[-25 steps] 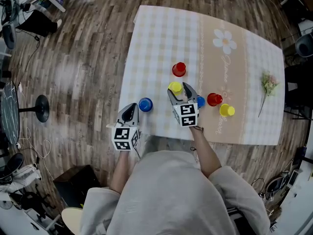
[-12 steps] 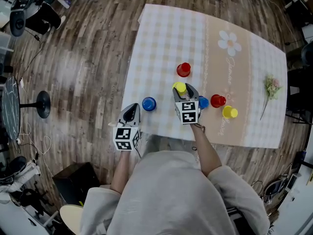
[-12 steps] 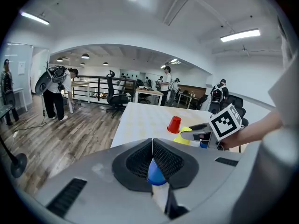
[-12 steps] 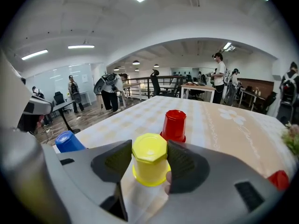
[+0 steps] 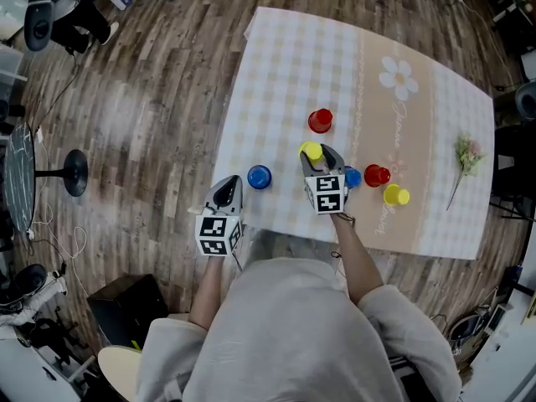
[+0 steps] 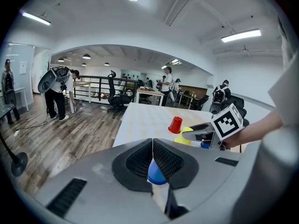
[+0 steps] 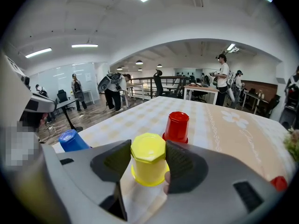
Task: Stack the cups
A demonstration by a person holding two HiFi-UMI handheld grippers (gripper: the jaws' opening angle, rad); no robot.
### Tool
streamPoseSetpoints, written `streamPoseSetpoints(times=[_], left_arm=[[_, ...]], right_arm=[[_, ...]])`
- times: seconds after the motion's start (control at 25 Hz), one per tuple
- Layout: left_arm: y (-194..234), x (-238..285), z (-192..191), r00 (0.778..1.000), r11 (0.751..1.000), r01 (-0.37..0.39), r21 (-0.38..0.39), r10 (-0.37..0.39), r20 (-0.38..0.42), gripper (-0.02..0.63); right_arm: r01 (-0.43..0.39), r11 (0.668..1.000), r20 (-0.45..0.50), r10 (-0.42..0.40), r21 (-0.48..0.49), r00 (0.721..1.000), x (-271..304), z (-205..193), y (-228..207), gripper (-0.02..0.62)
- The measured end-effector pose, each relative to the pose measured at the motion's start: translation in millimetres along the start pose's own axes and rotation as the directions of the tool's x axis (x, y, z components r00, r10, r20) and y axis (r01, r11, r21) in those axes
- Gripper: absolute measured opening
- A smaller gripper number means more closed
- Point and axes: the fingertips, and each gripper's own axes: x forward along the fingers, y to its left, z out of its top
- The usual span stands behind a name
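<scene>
Between right gripper (image 7: 148,161) jaws sits a yellow cup (image 7: 148,153)

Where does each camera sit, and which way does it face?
Head view: on the person's head, facing steeply down at the table; shows the person's arms, left gripper, right gripper.
Left gripper view: on that gripper, facing past its shut jaws across the table; right gripper shows.
Right gripper view: on that gripper, facing the yellow cup between its jaws.
All share the far red cup.
</scene>
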Motion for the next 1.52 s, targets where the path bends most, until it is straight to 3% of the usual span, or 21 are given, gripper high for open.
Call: streamPoseSetpoints(times=[0.28, 0.84, 1.2, 1.52], left_arm=[[3, -2, -1, 1.0, 1.0, -0.01, -0.01, 0.01, 0.003, 0.014], [3, -4, -2, 1.0, 1.0, -0.024, -0.02, 0.024, 0.008, 0.014], [10, -11, -6, 0.999, 0.998, -0.046, -0.036, 0.047, 0.012, 0.014], [14, -10, -8, 0.999, 0.998, -0.052, -0.048, 0.052, 0.008, 0.014]], right_arm=[[-0.103, 0.992, 0.01, 0.104, -0.078, 0.995, -12, 1, 34, 0.232], [-0.282, 0.936, -0.036, 0.28, -0.211, 0.959, -31, -18, 98, 0.232], [-0.33, 0.91, -0.075, 0.322, -0.252, 0.944, -31, -31, 118, 0.232], [-0.331, 0.911, -0.077, 0.322, -0.248, 0.944, -29, -33, 116, 0.233]])
